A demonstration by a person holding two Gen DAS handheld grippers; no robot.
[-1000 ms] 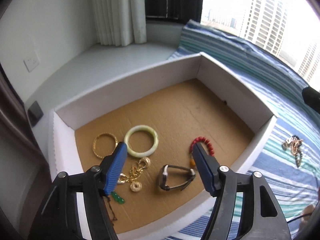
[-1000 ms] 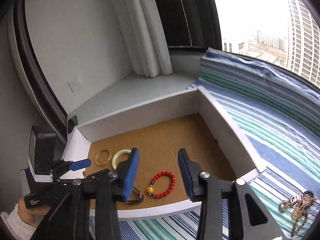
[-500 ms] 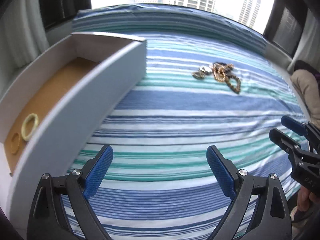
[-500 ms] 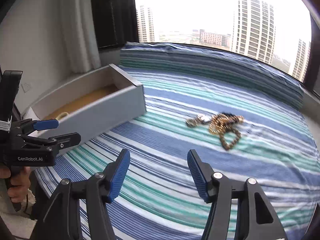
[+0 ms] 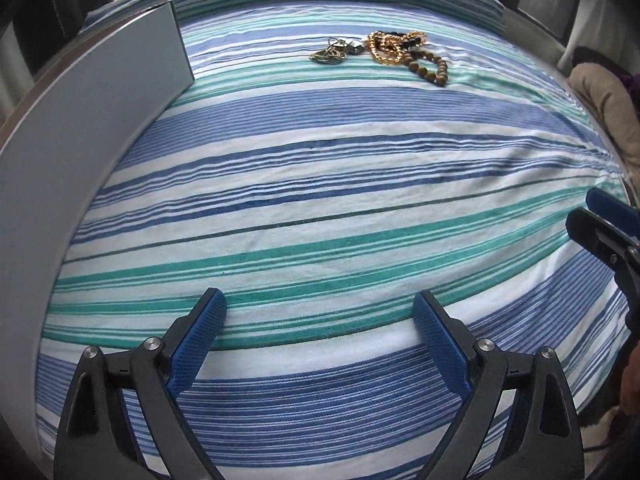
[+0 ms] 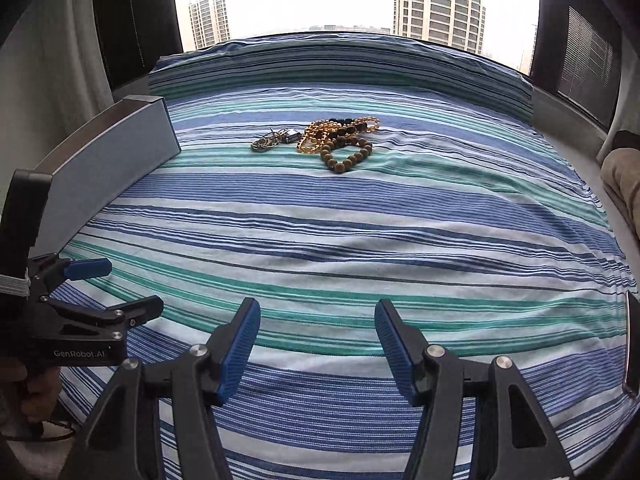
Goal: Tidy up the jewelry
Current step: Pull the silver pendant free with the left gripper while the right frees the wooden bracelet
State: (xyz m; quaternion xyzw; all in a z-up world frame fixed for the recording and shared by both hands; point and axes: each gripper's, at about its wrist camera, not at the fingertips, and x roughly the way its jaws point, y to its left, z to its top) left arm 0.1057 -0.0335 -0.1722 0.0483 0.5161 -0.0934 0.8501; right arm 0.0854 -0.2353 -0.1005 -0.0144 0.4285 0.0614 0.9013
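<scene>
Jewelry lies in a small heap at the far middle of the striped bed: a gold chain, a brown bead bracelet, some dark beads and a few thin rings just left of them, all touching or nearly so. The box stands at the left, its outer wall toward both cameras, its inside hidden.

A second ago both tools hung over the open box, where a green bangle, a red bead bracelet, a watch and other pieces already lay. Now both have swung away to the right and down and face the bed, with the heap well ahead of them. Both sets of jaws have also widened over that second. I judge that one drop-off is finished and the next pick, from the heap, is about to start.

Left tool: jaws wide apart, nothing between them but bedsheet, touching nothing. Right tool: jaws apart, less wide than the left, also empty and clear of the sheet. In the right view the left tool appears at the near left, held in a hand. Neither has reached the heap.
</scene>
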